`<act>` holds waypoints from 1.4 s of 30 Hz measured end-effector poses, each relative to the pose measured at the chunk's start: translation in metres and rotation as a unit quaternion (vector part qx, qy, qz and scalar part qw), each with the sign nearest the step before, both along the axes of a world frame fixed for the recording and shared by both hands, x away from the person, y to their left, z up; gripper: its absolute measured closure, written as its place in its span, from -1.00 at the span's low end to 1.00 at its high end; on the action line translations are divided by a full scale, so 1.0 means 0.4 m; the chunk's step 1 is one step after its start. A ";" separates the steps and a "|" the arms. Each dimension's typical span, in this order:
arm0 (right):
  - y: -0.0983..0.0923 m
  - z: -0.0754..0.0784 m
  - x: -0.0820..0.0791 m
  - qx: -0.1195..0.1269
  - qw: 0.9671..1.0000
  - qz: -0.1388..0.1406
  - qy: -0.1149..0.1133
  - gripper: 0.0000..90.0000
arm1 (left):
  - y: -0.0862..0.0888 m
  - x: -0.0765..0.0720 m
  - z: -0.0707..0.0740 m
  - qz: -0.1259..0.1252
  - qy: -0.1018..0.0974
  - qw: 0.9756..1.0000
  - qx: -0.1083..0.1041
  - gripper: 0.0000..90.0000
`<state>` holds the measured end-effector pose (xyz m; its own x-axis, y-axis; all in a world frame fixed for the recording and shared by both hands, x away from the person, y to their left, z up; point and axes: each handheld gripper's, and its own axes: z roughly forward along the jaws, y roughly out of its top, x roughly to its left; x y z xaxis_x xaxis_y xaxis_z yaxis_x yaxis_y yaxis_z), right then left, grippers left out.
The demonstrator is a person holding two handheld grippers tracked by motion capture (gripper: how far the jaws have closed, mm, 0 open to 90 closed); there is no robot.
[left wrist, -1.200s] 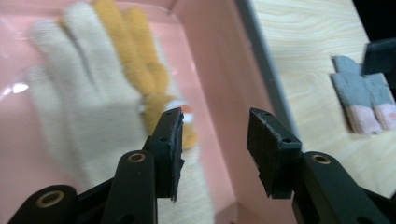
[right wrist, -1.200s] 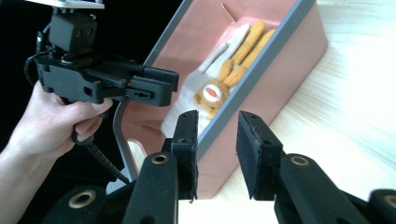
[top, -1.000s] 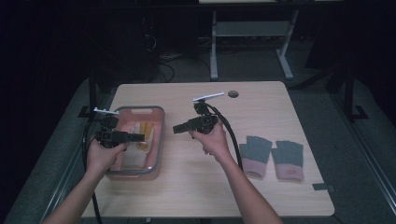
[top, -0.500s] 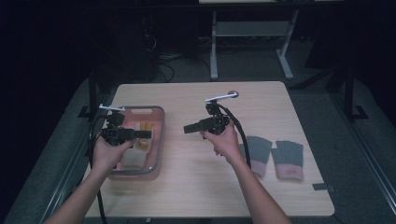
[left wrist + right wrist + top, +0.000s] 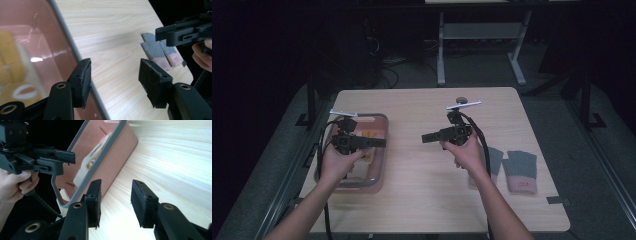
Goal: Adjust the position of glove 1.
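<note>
The left gripper (image 5: pixel 379 143) hangs over the pink tray (image 5: pixel 381 165) at the left of the table (image 5: pixel 422 200), its jaws pointing right; they stand partly apart with nothing between them, and they have just been opening. In the left gripper view the same jaws frame bare wood, with the tray's grey rim (image 5: pixel 65 37) running down past the left pad. The right gripper (image 5: pixel 426 137) is held above the middle of the table, well apart from the left one, and points left toward the tray; its jaws too are partly apart and empty, and have just been opening. The right gripper view looks between its pads at the tray's near corner (image 5: pixel 105 150) and the wood beside it. The tray sits at the table's left edge and holds yellow and white items (image 5: pixel 371 135) that are too small to name. Two grey gloves with pink cuffs (image 5: pixel 521 170) lie side by side on the right part of the table, near its front, just right of the right forearm. A small dark round thing (image 5: pixel 460 100) rests near the far edge.
</note>
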<state>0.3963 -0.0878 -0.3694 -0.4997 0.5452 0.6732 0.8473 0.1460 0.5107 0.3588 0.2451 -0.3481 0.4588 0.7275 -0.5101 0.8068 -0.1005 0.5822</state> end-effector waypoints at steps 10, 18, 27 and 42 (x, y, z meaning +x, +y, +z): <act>-0.060 -0.002 -0.012 -0.005 1.000 -0.011 -0.005 0.26 | -0.051 -0.004 0.008 -0.020 -0.012 1.000 -0.010 -0.06; -0.109 0.002 -0.025 -0.011 1.000 -0.026 -0.011 0.21 | -0.088 -0.006 0.009 -0.032 -0.016 0.999 -0.016 -0.10; -0.164 0.012 -0.042 -0.026 0.999 -0.041 -0.017 0.16 | -0.152 -0.012 0.006 -0.056 -0.022 0.998 -0.018 -0.13; -0.262 -0.006 -0.076 -0.053 0.996 -0.066 -0.021 0.08 | -0.247 -0.026 -0.009 -0.091 -0.028 0.995 -0.029 -0.16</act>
<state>0.3658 -0.1926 -0.3718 -0.4449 0.6746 0.5891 0.8413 0.0894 0.5330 0.3485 0.1462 -0.3518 0.6089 0.6001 -0.5188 0.7445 -0.2067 0.6348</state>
